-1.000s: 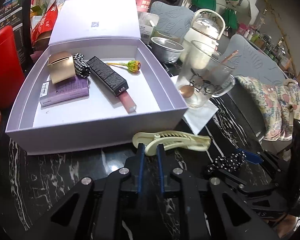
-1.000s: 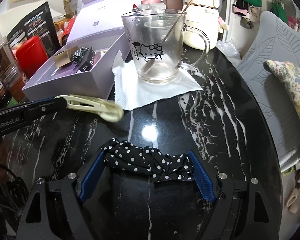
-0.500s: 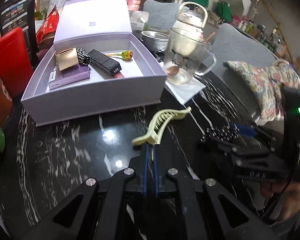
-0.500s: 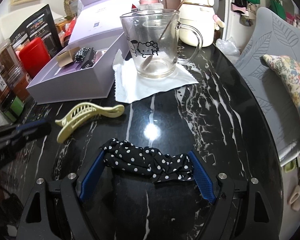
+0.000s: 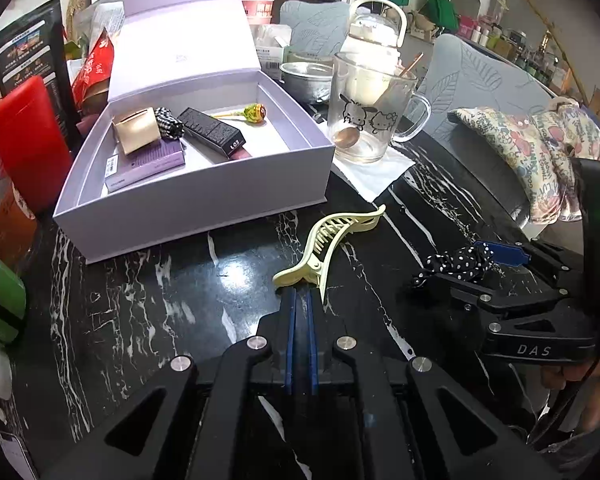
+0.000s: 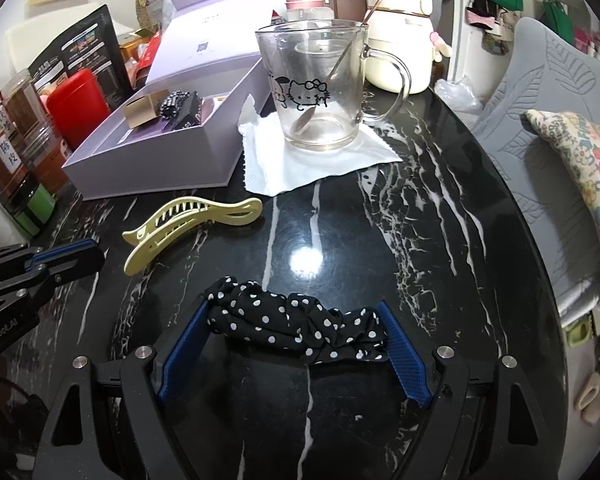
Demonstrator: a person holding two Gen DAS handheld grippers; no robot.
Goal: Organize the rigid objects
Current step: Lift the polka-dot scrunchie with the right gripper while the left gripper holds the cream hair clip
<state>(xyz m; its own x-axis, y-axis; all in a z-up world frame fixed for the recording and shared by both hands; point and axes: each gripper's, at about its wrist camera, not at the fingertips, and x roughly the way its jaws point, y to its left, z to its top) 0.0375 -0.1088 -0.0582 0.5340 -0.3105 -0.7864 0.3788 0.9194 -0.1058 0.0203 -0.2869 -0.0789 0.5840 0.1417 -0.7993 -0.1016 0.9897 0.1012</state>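
Black marble worktop (image 6: 420,208) was crowded, so the risks were mostly collisions. The open lilac box (image 5: 204,204) sat at the far left with a black tube (image 5: 214,132), a purple carton (image 5: 148,164) and a lollipop (image 5: 254,112) already in it, and we judged it to be where the loose pieces go. Its near wall was tall; anything carried in low would likely catch the rim and drop outside.

Glass mug (image 6: 320,92) with a spoon (image 6: 332,80) stood on a white napkin (image 6: 340,164) just beside the box's right corner. We flagged this as the main hazard: a wide swing toward the box from the right could clip the handle or drag the napkin.

Right gripper (image 6: 294,314) had its jaws wide apart, closed only as far as the polka-dot scrunchie (image 6: 296,320), which spanned between them with both pads touching its ends. Soft fabric held endwise like that looked weak to us and could sag or slip out on a fast move. We could not tell whether it was clear of the worktop.

Left gripper (image 5: 299,296) had its jaws almost fully together, holding nothing. The cream hair clip (image 6: 188,220) lay flat on the worktop just ahead of the tips, between box and scrunchie. Pushing forward with the jaws like that would probably just shove the clip across the glossy stone; they need to part first, and the curved, smooth plastic may squirt out if pinched at its thin tail
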